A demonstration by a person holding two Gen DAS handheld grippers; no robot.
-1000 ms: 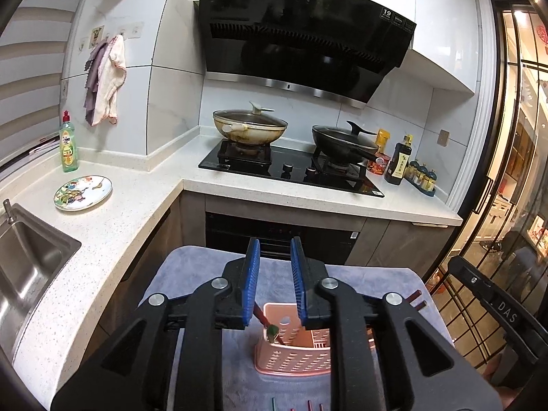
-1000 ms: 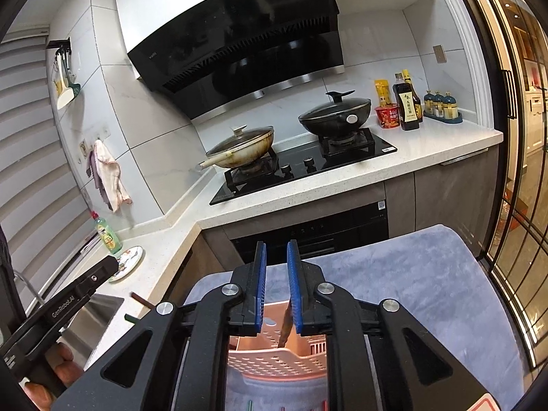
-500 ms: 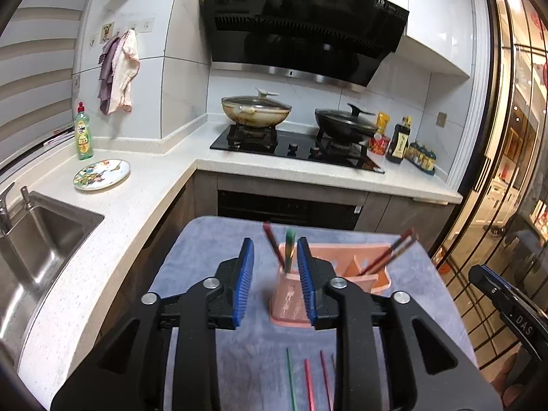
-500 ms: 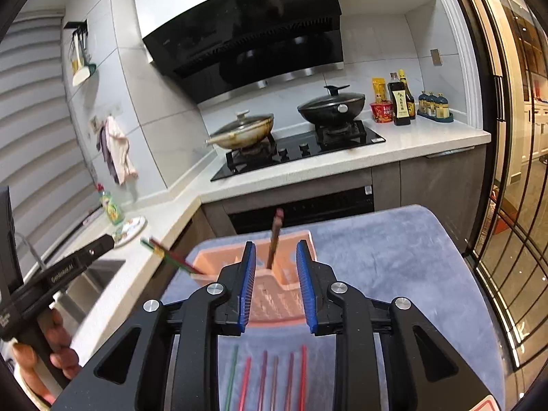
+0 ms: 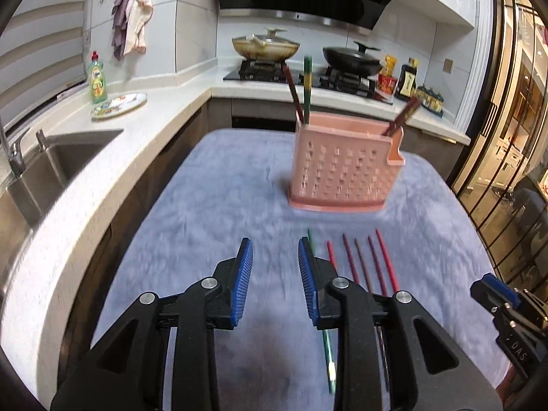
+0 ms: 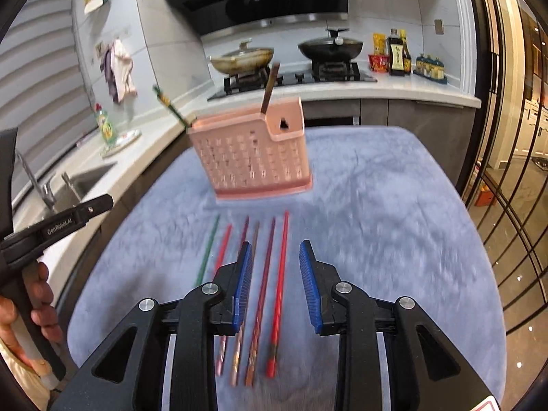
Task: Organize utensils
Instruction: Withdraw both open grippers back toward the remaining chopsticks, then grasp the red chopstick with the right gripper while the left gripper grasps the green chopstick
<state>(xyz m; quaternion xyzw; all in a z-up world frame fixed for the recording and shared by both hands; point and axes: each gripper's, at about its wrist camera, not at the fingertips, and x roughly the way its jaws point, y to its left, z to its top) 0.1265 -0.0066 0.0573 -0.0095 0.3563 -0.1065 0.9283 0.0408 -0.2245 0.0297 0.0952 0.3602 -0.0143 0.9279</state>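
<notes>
Both the left gripper (image 5: 275,250) and right gripper (image 6: 276,253) are hanging narrowly parted, empty, before the pink perforated utensil caddy (image 5: 342,167); loose chopsticks (image 6: 263,284) are lying nearer, their decorated ends showing only rightward.

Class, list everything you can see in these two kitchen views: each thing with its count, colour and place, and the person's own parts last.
loose chopsticks: six; one green, the rest red or maroon; in a row on the cloth before the holder
utensil holder: one, pink, perforated, standing on the cloth
chopsticks in holder: at least four; one green, others dark brown; upright or leaning
cloth: one, grey-blue, covering the table
woks: two, lidded, one tan, one black, on the hob
dish soap bottle: one, green, by the sink
plate: one, patterned, on the counter
sink: one, steel, on the left
left gripper: black, blue pads, open, empty
right gripper: same, open over the row
hand: one, holding the left gripper's handle
</notes>
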